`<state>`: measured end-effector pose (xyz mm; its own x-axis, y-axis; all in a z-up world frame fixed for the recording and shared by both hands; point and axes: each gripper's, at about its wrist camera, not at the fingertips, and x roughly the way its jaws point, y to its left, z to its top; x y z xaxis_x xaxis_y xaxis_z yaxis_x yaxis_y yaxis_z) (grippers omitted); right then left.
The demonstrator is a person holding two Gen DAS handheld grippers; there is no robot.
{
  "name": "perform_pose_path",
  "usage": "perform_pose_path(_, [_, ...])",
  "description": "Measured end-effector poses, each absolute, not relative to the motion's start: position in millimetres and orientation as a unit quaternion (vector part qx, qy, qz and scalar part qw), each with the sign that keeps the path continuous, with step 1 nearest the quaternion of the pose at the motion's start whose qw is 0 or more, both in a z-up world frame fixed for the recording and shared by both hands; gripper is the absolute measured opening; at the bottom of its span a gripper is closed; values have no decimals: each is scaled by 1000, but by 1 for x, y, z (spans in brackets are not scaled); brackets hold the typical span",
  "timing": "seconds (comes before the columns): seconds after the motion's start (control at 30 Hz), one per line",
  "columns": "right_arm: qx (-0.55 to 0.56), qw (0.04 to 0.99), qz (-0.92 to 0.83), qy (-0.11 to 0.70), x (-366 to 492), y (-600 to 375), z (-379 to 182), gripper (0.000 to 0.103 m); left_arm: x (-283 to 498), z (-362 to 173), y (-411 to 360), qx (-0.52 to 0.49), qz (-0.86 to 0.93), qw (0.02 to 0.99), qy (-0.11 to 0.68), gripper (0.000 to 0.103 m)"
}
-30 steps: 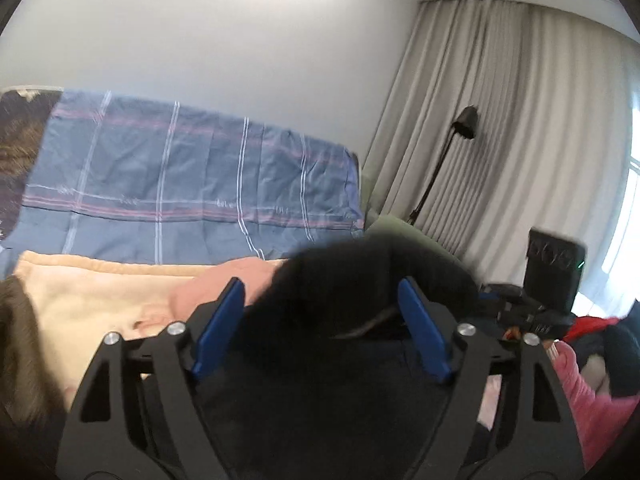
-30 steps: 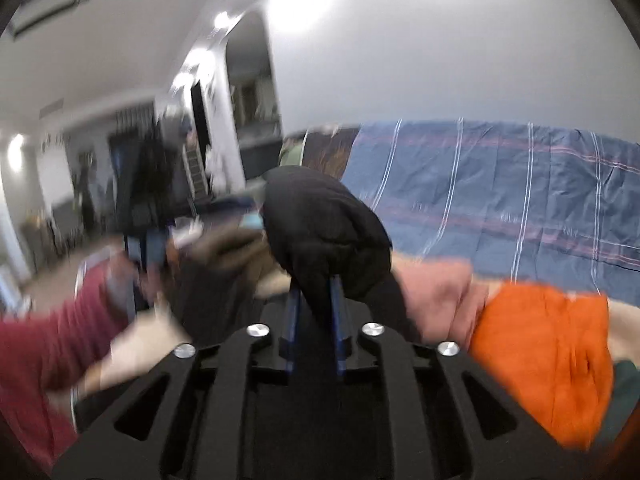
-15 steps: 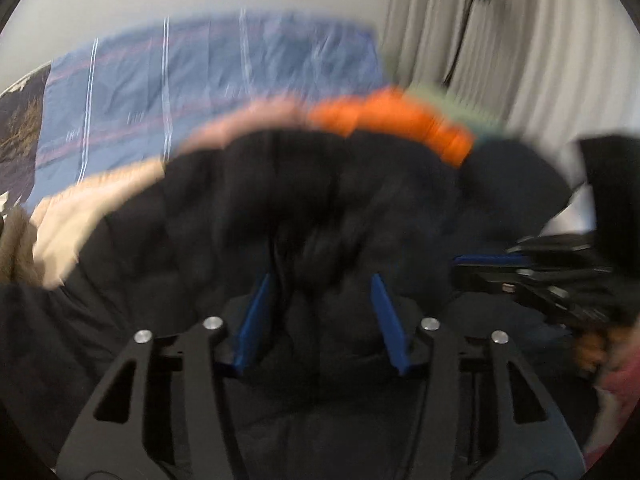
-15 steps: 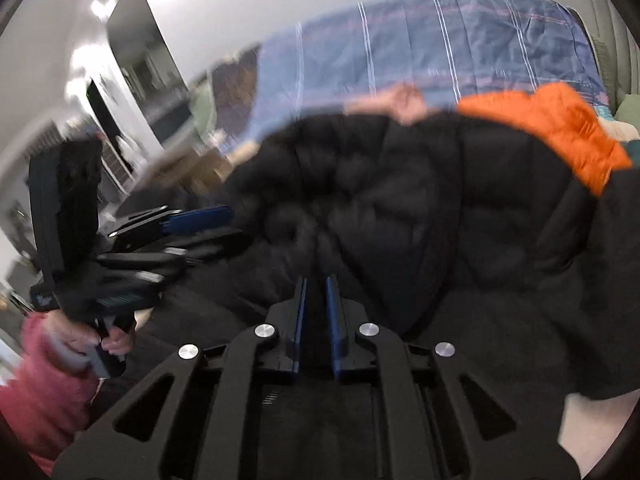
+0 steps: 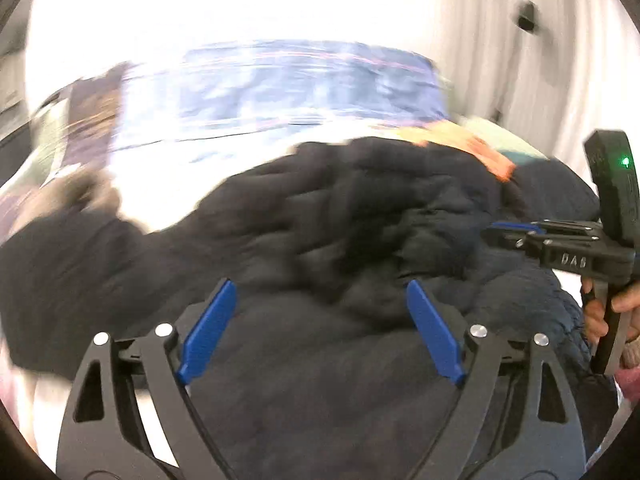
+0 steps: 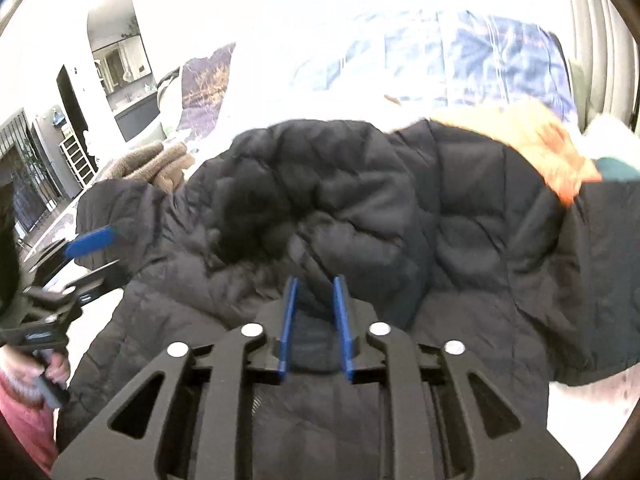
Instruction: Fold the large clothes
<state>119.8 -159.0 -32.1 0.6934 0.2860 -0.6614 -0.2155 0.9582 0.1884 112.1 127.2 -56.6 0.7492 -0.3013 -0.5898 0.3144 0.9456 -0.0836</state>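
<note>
A black quilted puffer jacket (image 5: 340, 220) lies spread and rumpled on the bed; it also fills the right wrist view (image 6: 360, 200). My left gripper (image 5: 320, 300) is open wide just above the jacket, holding nothing. My right gripper (image 6: 315, 292) has its blue fingers (image 6: 289, 320) a small gap apart with a bit of jacket fabric between them; the grip itself is unclear. The right gripper also shows at the right edge of the left wrist view (image 5: 516, 228), and the left gripper's blue finger shows at the left of the right wrist view (image 6: 90, 242).
An orange garment (image 6: 548, 144) lies behind the jacket at the right. A brown knit garment (image 6: 160, 164) lies at the left. A blue plaid blanket (image 5: 300, 80) covers the back of the bed. Curtains (image 5: 500, 40) hang at the right.
Both grippers have dropped down with the jacket, which now lies spread on the bed. My left gripper has opened wider. My right gripper's fingers have parted a little.
</note>
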Motion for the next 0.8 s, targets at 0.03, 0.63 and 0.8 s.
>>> perform_pose_path(0.03, [46,921,127,366,121,-152,-34,24,108,-61,139,-1,-143,938,316,89])
perform_pose_path(0.63, [58,912,45,405,163,-151,-130,38,111,-182,444,-543,20,785,298,95])
perform_pose_path(0.8, [53,912,43,404,155,-148,-130,39,121,-191,470,-596,38,765,243,65])
